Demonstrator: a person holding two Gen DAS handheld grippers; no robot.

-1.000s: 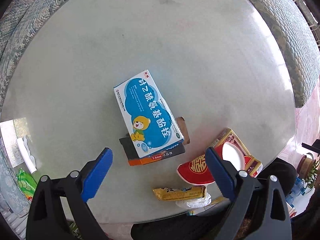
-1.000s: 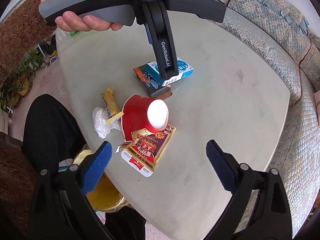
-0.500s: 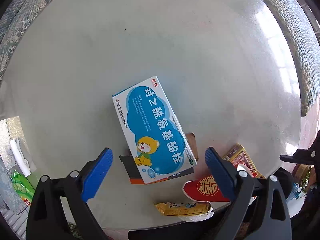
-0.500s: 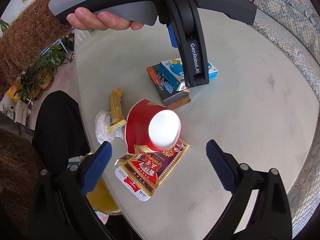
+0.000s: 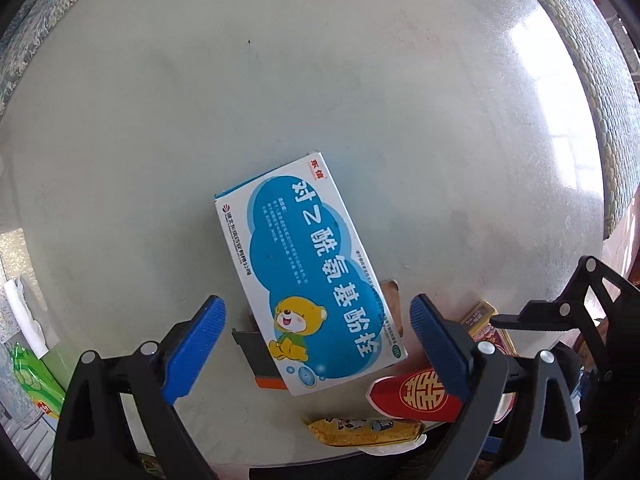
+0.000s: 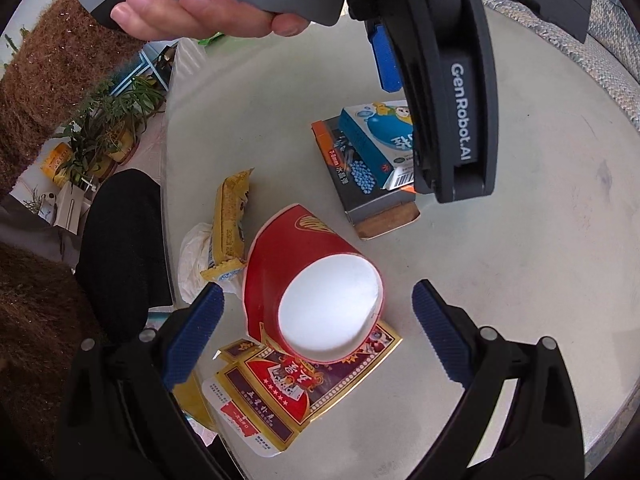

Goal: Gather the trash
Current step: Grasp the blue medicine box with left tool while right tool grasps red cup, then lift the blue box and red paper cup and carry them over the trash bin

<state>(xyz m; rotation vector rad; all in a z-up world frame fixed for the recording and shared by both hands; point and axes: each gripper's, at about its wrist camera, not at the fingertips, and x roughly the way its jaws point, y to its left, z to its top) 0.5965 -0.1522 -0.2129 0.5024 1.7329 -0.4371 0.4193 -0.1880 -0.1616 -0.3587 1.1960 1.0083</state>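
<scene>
A blue-and-white medicine box [image 5: 308, 272] lies on a dark box with an orange edge [image 5: 260, 356] on the round table. My left gripper [image 5: 316, 340] is open, its fingers either side of the blue box's near end, just above it. A red paper cup [image 6: 316, 284] lies on its side atop a flattened red-and-gold carton [image 6: 292, 384]. My right gripper [image 6: 320, 320] is open, straddling the cup's white base. A yellow snack wrapper [image 6: 230, 224] and a white crumpled tissue [image 6: 192, 256] lie left of the cup.
The pale round table [image 5: 320, 92] has a patterned sofa [image 5: 600, 100] curving around its far side. Potted plants [image 6: 100, 132] and a person's dark-clothed leg [image 6: 120, 248] are beside the table's near edge. The left gripper's body [image 6: 452, 100] hangs over the boxes.
My left gripper has come down closer over the blue box. My right gripper has moved in and down toward the red cup, which now sits between its fingers.
</scene>
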